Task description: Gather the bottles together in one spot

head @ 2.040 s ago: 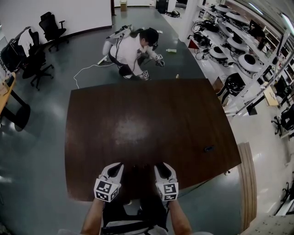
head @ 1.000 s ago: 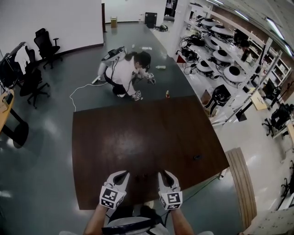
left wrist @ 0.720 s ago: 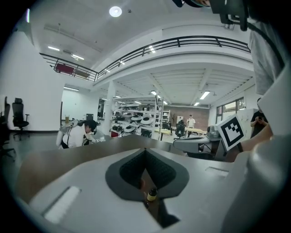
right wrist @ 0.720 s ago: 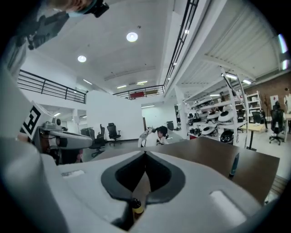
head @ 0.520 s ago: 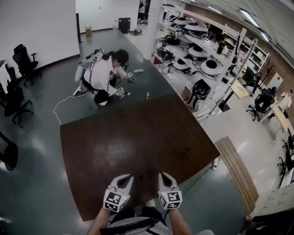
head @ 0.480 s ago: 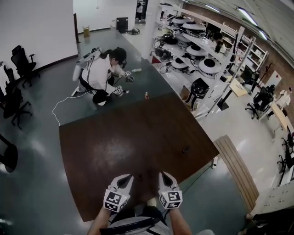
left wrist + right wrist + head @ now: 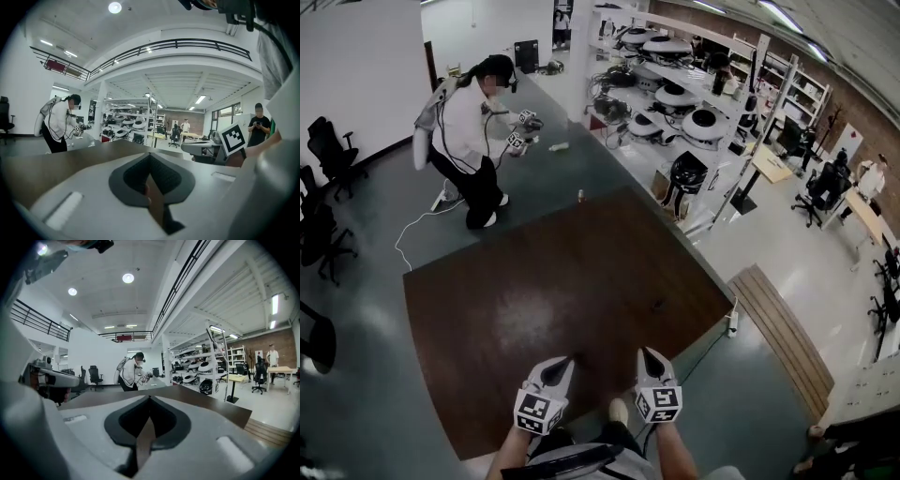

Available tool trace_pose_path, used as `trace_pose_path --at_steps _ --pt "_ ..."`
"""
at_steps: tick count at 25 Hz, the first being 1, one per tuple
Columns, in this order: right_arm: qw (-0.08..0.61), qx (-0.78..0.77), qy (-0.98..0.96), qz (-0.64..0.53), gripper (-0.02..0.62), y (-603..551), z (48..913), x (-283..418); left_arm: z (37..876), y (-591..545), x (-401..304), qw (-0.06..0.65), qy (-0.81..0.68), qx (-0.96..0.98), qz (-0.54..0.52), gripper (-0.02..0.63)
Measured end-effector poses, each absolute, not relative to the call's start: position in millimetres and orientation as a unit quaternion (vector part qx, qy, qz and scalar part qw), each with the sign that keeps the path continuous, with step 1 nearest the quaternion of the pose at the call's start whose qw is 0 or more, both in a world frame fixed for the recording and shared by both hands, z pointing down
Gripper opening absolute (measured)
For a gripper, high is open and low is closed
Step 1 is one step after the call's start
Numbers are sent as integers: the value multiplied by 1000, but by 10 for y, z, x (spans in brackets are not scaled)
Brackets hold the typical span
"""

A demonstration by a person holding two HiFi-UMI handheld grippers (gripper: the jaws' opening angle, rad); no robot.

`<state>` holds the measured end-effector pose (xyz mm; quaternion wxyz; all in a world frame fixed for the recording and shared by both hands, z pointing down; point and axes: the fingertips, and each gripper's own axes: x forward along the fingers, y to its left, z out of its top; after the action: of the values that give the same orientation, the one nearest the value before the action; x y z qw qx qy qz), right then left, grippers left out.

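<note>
l gripper (image 7: 562,362): jaws pressed together, empty
r gripper (image 7: 649,354): same, empty
table (image 7: 553,281): both grippers at 6 o'clock edge
bottle (image 7: 579,195): floor, 12 o'clock past table

Left gripper (image 7: 557,364), right gripper (image 7: 650,356), side by side, both closed, empty.

A small bottle (image 7: 580,195) stands upright on the floor (image 7: 366,309), just beyond the far edge of the counter (image 7: 544,281). A pale bottle (image 7: 558,147) lies on its side on the floor farther off, well apart from the first.
</note>
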<state>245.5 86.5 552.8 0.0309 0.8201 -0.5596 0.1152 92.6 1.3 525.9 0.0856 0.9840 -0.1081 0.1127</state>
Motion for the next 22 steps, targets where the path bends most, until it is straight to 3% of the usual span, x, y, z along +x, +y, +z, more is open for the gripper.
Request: trace_pose_path --at_steps 22 --pt "72 782 -608 112 2 854 5976 3767 5688 190 2078 104 -169 969 148 2"
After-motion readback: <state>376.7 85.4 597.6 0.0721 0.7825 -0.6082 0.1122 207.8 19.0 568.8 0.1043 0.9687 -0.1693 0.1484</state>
